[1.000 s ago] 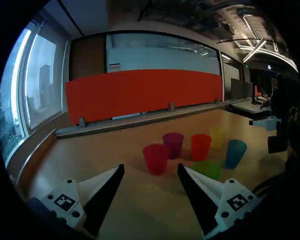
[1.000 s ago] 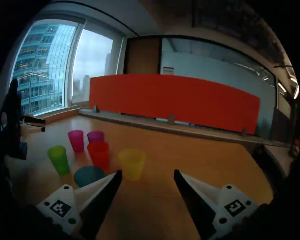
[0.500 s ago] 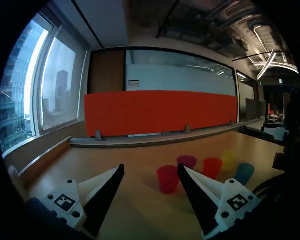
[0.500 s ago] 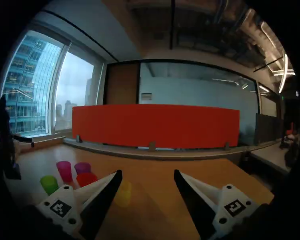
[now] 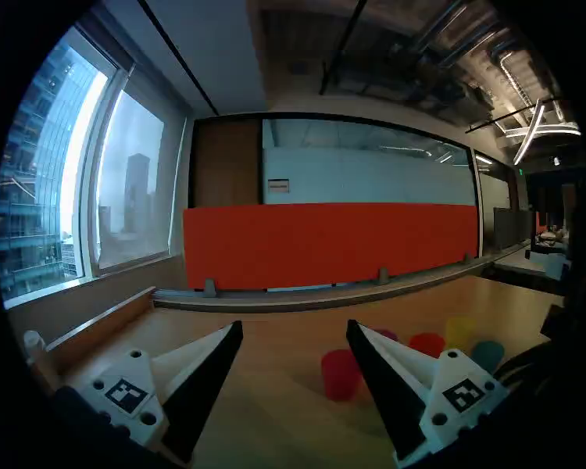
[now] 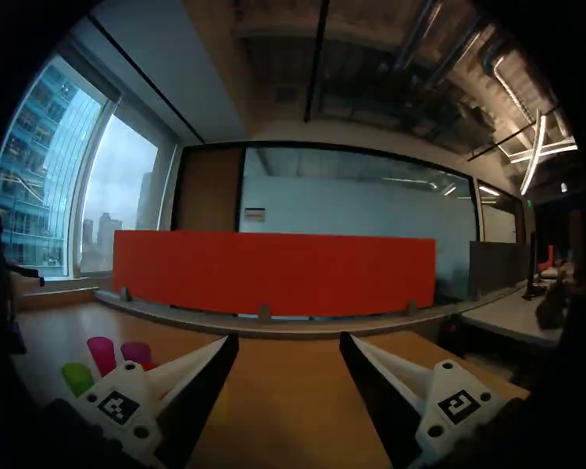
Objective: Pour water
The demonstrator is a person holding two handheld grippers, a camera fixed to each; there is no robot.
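Left gripper view: we see a cup cluster on the table, low rt, w/ one cup nearest us. Partition stands behind at the table's far edge; windows at left. Right gripper view: cup cluster low left.

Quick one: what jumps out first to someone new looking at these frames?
The long orange-red partition across the back of the wooden desk dominates both views. Then, low down, a red cup stands ahead of the open left claw, and a magenta cup sits left of the open right claw. Tall windows with towers outside line the left edge.
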